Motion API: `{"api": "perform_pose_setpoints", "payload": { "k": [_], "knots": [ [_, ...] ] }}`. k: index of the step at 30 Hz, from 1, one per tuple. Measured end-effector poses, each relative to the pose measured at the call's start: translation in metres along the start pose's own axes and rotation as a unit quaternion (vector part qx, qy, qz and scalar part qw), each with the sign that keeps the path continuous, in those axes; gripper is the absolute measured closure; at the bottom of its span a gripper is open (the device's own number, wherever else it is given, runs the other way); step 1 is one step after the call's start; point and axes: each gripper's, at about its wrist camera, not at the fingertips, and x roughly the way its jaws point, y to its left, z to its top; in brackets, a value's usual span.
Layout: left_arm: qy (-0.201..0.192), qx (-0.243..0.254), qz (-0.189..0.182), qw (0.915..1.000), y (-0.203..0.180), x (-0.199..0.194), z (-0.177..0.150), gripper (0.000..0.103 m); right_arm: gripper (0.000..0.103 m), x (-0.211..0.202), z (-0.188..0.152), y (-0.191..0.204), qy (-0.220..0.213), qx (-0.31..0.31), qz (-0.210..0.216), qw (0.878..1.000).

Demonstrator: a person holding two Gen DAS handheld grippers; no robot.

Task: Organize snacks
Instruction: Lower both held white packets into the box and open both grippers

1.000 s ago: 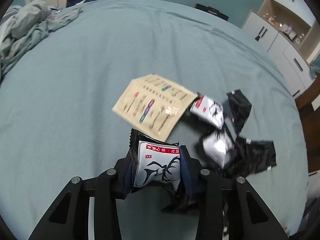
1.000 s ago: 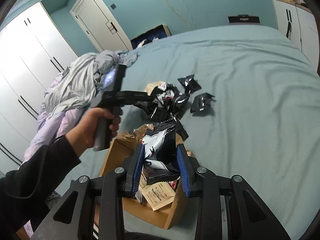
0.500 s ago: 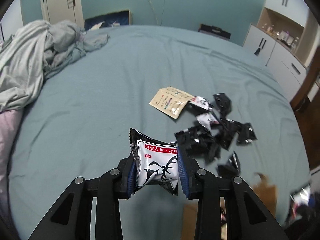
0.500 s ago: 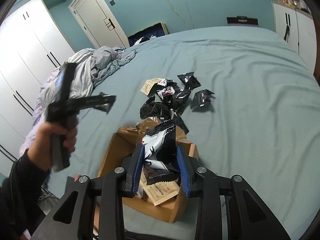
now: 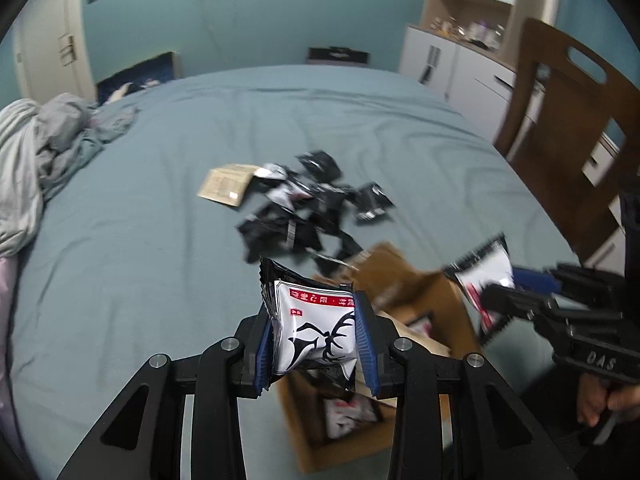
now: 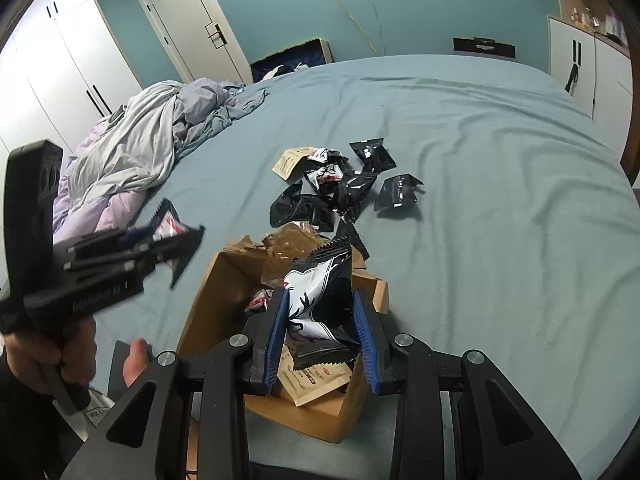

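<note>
My left gripper (image 5: 316, 338) clamps a white deer-print snack packet (image 5: 316, 332); my right gripper (image 6: 320, 336) clamps another packet (image 6: 320, 300) above the cardboard box (image 6: 208, 296). The box holds packets and a tan sachet (image 6: 316, 380). A pile of loose packets (image 6: 340, 184) lies on the bed (image 6: 500, 220) beyond.

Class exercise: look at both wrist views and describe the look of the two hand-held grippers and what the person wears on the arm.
Each hand-held gripper, left and right, has matte black angular linkage arms with round silver pivot bolts and blue ribbed pads. The right one's body carries pale embossed lettering. A dark sleeve covers the left arm.
</note>
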Motion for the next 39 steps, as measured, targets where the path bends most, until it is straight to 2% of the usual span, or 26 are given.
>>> {"api": "perform_pose_setpoints", "payload": {
  "k": [3, 5, 9, 10, 15, 20, 24, 27, 30, 31, 33, 34, 35, 37, 39],
  "knots": [
    [-0.001, 0.033, 0.021, 0.9992, -0.012, 0.008, -0.007, 0.063, 0.072, -0.001, 0.001, -0.001, 0.000, 0.000, 0.000, 1.000],
    [0.004, 0.051, 0.035, 0.9981, -0.017, 0.013, -0.011, 0.055, 0.072, 0.001, 0.001, -0.001, 0.003, -0.002, -0.002, 1.000],
    [-0.002, 0.035, 0.048, 0.9982, -0.011, 0.012, -0.008, 0.027, 0.072, 0.003, 0.001, 0.000, 0.008, -0.006, -0.003, 1.000],
    [-0.007, 0.026, 0.050, 0.9984, -0.008, 0.010, -0.007, 0.025, 0.072, 0.003, 0.001, -0.001, 0.009, -0.007, -0.003, 1.000],
    [-0.023, -0.029, 0.079, 0.9962, 0.017, 0.003, -0.001, 0.024, 0.072, 0.003, 0.002, 0.000, 0.009, -0.011, 0.002, 1.000],
    [-0.030, -0.067, 0.086, 0.9936, 0.033, -0.001, 0.002, 0.024, 0.070, 0.008, 0.000, 0.007, 0.021, -0.030, 0.008, 0.999],
    [-0.025, -0.076, 0.083, 0.9934, 0.037, 0.002, 0.003, 0.024, 0.070, 0.013, -0.003, 0.019, 0.032, -0.060, -0.003, 0.998],
    [-0.019, -0.071, 0.084, 0.9938, 0.035, 0.005, 0.003, 0.024, 0.070, 0.015, -0.003, 0.025, 0.038, -0.067, 0.010, 0.997],
    [-0.019, -0.065, 0.086, 0.9940, 0.033, 0.006, 0.004, 0.023, 0.065, 0.013, 0.000, 0.029, 0.044, -0.068, 0.042, 0.996],
    [-0.020, -0.064, 0.085, 0.9941, 0.032, 0.005, 0.004, 0.023, 0.060, 0.010, 0.001, 0.029, 0.039, -0.067, 0.048, 0.996],
    [-0.020, -0.060, 0.085, 0.9943, 0.031, 0.005, 0.004, 0.022, 0.040, 0.002, 0.004, 0.026, 0.014, -0.066, 0.043, 0.997],
    [-0.020, -0.058, 0.086, 0.9944, 0.031, 0.005, 0.005, 0.021, 0.024, -0.002, 0.005, 0.023, -0.001, -0.065, 0.032, 0.997],
    [-0.021, -0.057, 0.089, 0.9942, 0.031, 0.005, 0.005, 0.021, 0.016, -0.007, 0.006, 0.020, -0.027, -0.062, 0.015, 0.998],
    [-0.022, -0.062, 0.092, 0.9936, 0.035, 0.005, 0.008, 0.021, 0.015, -0.013, 0.006, 0.016, -0.059, -0.060, -0.002, 0.996],
    [-0.020, -0.072, 0.087, 0.9934, 0.039, 0.006, 0.010, 0.021, 0.015, -0.014, 0.007, 0.013, -0.063, -0.062, -0.013, 0.996]
  ]
}}
